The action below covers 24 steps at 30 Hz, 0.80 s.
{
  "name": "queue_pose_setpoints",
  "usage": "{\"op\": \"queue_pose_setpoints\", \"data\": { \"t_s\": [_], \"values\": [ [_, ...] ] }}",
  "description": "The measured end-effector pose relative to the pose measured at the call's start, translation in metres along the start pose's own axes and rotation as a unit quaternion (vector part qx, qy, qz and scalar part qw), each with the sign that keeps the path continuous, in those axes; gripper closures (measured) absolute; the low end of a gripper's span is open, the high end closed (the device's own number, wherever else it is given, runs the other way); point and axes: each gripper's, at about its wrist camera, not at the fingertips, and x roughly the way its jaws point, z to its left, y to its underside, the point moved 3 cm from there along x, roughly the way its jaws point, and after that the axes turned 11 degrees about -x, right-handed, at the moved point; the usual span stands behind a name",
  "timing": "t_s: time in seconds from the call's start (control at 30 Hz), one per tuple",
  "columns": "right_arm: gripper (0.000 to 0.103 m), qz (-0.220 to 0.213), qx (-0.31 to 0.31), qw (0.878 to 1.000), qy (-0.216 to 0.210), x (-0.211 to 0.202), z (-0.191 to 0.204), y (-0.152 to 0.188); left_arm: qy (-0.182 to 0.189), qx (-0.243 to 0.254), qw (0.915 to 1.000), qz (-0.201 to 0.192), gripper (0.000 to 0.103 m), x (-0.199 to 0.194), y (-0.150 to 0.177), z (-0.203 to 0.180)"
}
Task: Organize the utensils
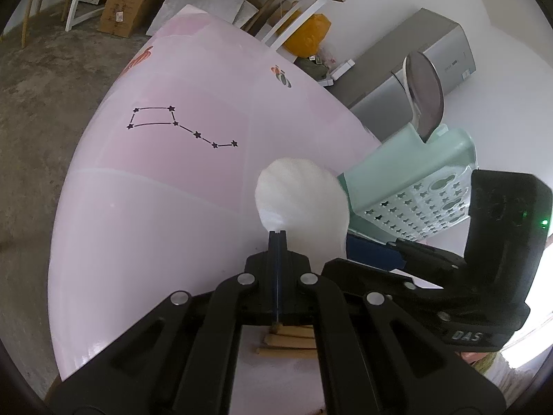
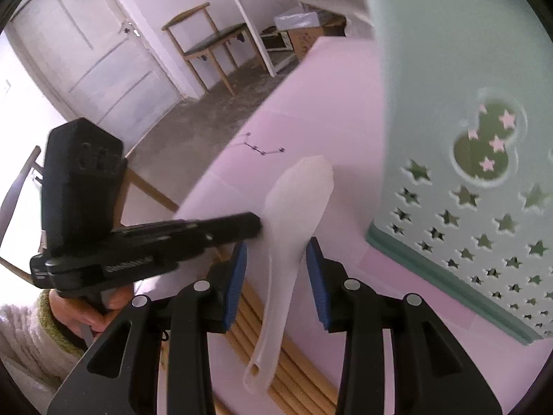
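White plastic rice spoon [image 2: 290, 238] is pinched at its neck by my left gripper [image 1: 277, 233], jaws closed on it. Bowl end sits just left of the mint utensil holder [image 2: 459, 186]; the handle points back down between my right gripper's [image 2: 276, 269] blue pads [image 2: 316, 276]. Right jaws are spread apart with the handle in the gap. Can't tell if either pad touches it.

Readable text: "DAS" on the body of the right gripper, seen in the left wrist view. Raised lettering on the back of the left gripper in the right wrist view is too blurred to read. Cardboard box [image 1: 126, 7] on the floor has print, too small to make out.

Left view only: metal spoon [image 1: 424, 98] standing bowl-up out of the top of the holder, a Big Dipper star drawing [image 1: 179, 126] on the pink counter [image 1: 138, 207] far left of the holder, a silver appliance [image 1: 418, 69] behind the holder, a yellow bag [image 1: 307, 34] beyond the counter's far edge.

Right view only: full length of the rice spoon with its hanging hole at the handle tip, wooden chopsticks [image 2: 276, 356] as a full bundle lying on the counter under that handle, my left hand [image 2: 90, 314] in a fuzzy sleeve, a panelled door, a wooden chair. Holder wall shows star cutouts plus a gourd-shaped opening.
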Motion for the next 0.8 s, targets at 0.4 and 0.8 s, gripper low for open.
{"op": "queue_pose_setpoints", "data": {
  "t_s": [0.4,0.8],
  "values": [
    [0.094,0.003,-0.062,0.998,0.033,0.003,0.024,-0.009,0.013,-0.002,0.9999,0.011,0.103,0.0,0.001,0.002],
    [0.099,0.011,-0.136,0.985,0.109,-0.033,0.026,-0.001,0.006,0.001,1.0,-0.003,0.103,-0.017,0.006,0.005]
  ]
}}
